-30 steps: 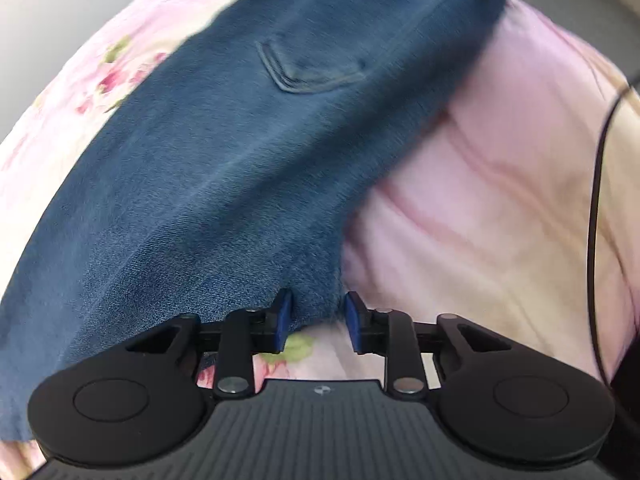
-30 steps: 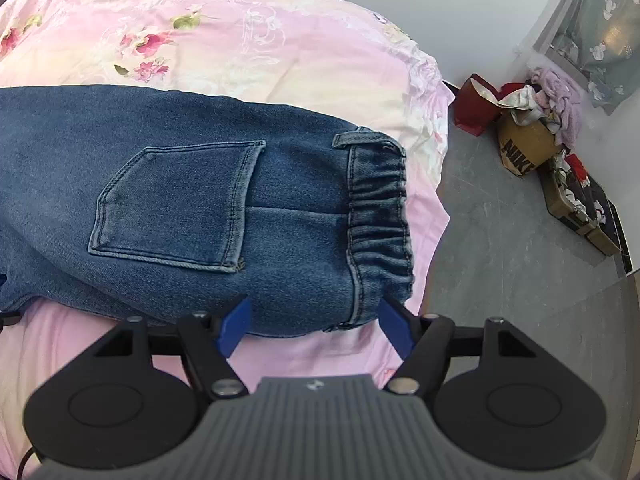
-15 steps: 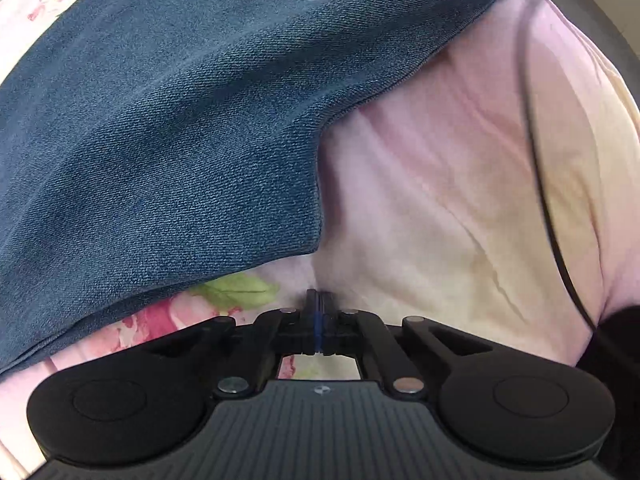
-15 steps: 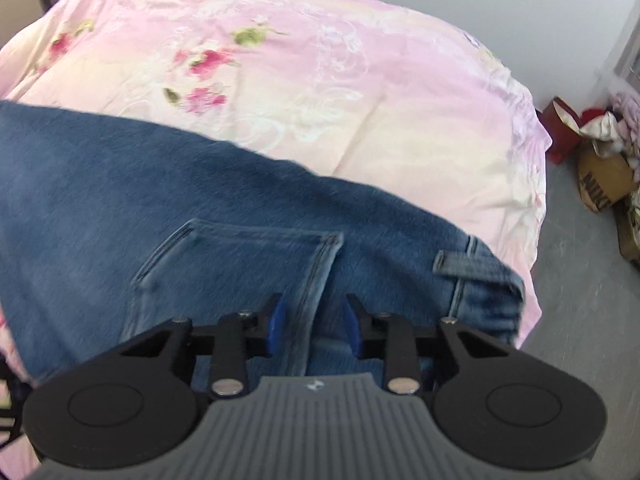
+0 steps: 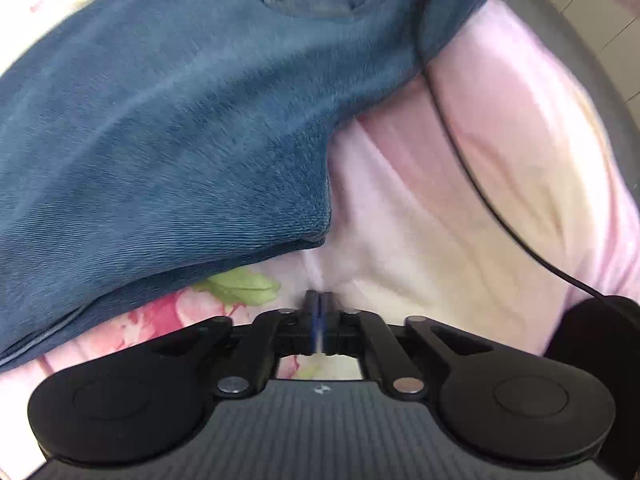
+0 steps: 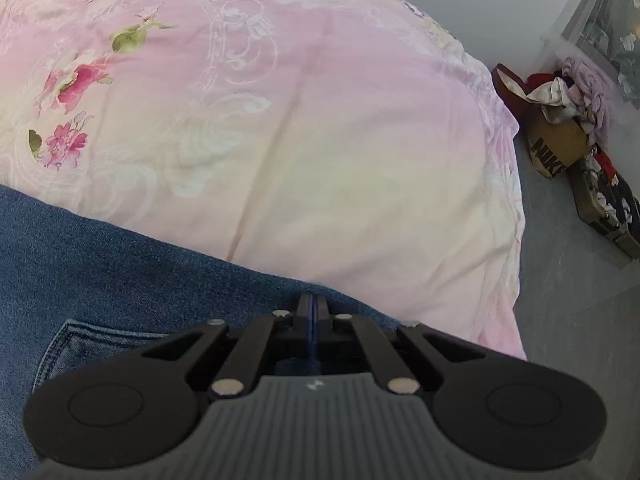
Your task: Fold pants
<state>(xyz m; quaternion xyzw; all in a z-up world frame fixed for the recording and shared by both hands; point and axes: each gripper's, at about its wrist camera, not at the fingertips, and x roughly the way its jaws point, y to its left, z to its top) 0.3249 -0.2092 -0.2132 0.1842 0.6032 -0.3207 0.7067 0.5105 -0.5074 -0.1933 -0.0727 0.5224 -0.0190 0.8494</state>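
The pants (image 5: 168,128), thick blue denim with a stitched pocket, lay across the bed (image 6: 320,140) on a slick floral cover. Both the left tool (image 5: 319,312) and right tool (image 6: 313,316) had pads pressed together, empty (no cloth pinched), so pressing strokes risked dragging the fold askew.

Closed left tongs (image 5: 319,308) beside jeans (image 5: 168,128)

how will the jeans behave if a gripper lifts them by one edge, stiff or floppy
Probably floppy: the jeans drape over the soft pink bedspread and follow its curve. The thick doubled edge suggests some weight, so the hanging part would likely sag. The coarse denim weave should not slip easily between the pads.
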